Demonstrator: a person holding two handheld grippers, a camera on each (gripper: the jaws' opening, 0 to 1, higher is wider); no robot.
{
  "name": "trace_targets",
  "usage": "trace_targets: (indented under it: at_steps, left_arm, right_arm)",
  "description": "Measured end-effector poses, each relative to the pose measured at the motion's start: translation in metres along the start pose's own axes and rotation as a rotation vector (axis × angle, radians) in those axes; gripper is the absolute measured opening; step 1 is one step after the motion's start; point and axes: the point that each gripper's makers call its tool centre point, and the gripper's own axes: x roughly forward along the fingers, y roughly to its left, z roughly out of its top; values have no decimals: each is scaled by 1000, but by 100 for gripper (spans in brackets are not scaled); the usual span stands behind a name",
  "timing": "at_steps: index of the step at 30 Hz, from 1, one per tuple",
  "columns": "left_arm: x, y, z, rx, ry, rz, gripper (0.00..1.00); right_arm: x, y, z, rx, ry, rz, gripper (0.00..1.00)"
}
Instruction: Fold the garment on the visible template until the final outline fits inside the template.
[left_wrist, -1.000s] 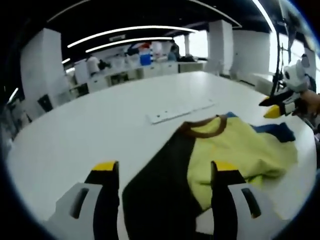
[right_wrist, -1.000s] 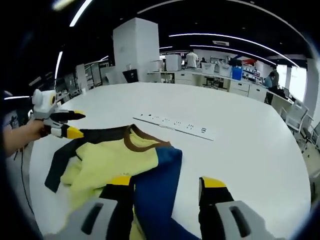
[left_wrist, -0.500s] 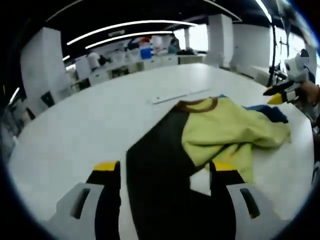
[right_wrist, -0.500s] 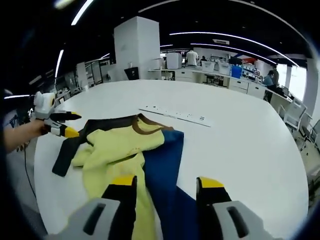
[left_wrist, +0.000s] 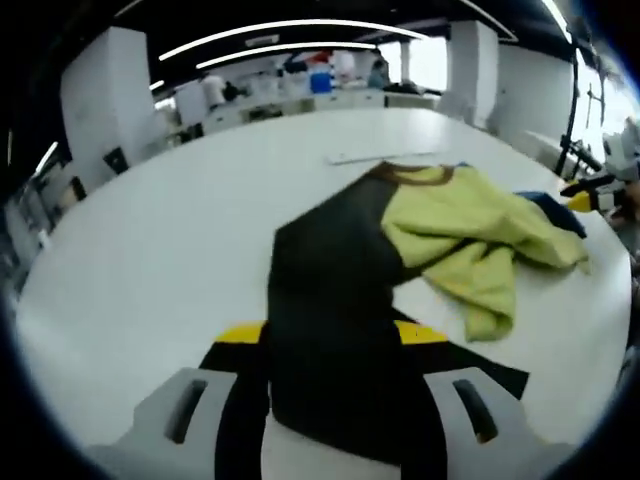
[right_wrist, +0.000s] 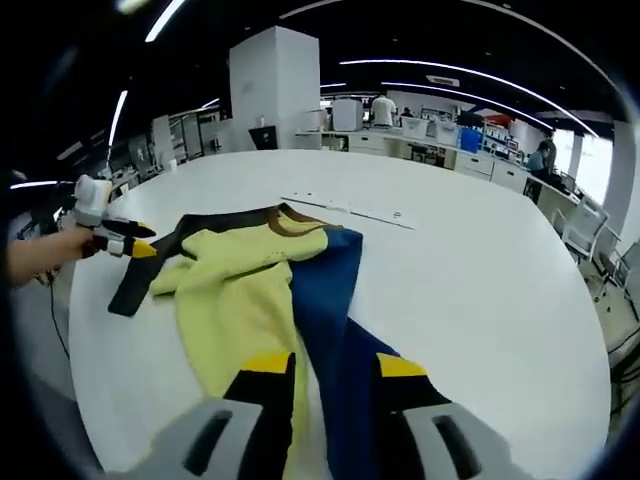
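While the garment (left_wrist: 400, 250) lies crumpled on the round white table (left_wrist: 150, 260), both grippers have a part of it between their jaws. In the left gripper view, the left gripper (left_wrist: 330, 335) is closed on the black sleeve (left_wrist: 330, 300); this sleeve runs between the yellow-tipped jaws and spreads below them. The yellow body (left_wrist: 470, 225) is bunched to the right, with a brown collar (left_wrist: 410, 175) at its far end and a bit of blue (left_wrist: 555, 205) behind it. The right gripper (left_wrist: 590, 195) shows small at the right edge.

In the right gripper view, the right gripper (right_wrist: 325, 365) is clenched on the blue sleeve (right_wrist: 330, 290), and the jaws are close together around the cloth. The left gripper (right_wrist: 125, 240), held by a hand (right_wrist: 45, 255), is at the left, at the end of the black sleeve (right_wrist: 150, 270).

A white strip (right_wrist: 350, 208) with small dark marks lies on the table behind the collar; the marks are too small to read. No other writing or brand can be read on the garment.
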Motion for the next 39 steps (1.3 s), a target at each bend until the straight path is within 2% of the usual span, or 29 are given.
trace_targets:
  at_steps: [3, 5, 8, 9, 13, 16, 21, 25, 28, 34, 39]
  left_arm:
    - [-1, 8, -8, -15, 22, 29, 41]
    - [-1, 9, -13, -39, 35, 25, 39]
    - [-1, 11, -23, -89, 75, 26, 32]
    - [0, 8, -19, -139, 47, 6, 31]
    - [-1, 11, -22, -124, 59, 13, 29]
    - [0, 10, -21, -125, 58, 10, 27]
    - [2, 2, -18, -101, 67, -19, 6]
    - [3, 1, -16, -42, 76, -13, 3]
    - [2, 2, -16, -19, 74, -14, 2]
    - [-2, 9, -14, -2, 60, -8, 2]
    - [-5, 15, -6, 38, 26, -29, 2]
  right_arm:
    - [-1, 0, -10, 7, 11, 1, 22]
    - [-2, -1, -15, 16, 16, -3, 20]
    - [-2, -2, -20, 8, 17, -15, 16]
    - [-2, -3, -23, 0, 29, -21, 14]
    - [-4, -3, -29, -3, 36, -23, 11]
    - [-5, -3, -33, -13, 43, -25, 3]
    - [-4, -6, -38, 0, 33, -29, 0]
    - [-4, -7, -42, 24, 31, -32, 0]
    - [-8, -8, -39, 43, 16, -34, 0]
    - [-21, -10, -21, 45, -27, -38, 0]
    - [-34, -20, 3, 60, -91, -54, 0]
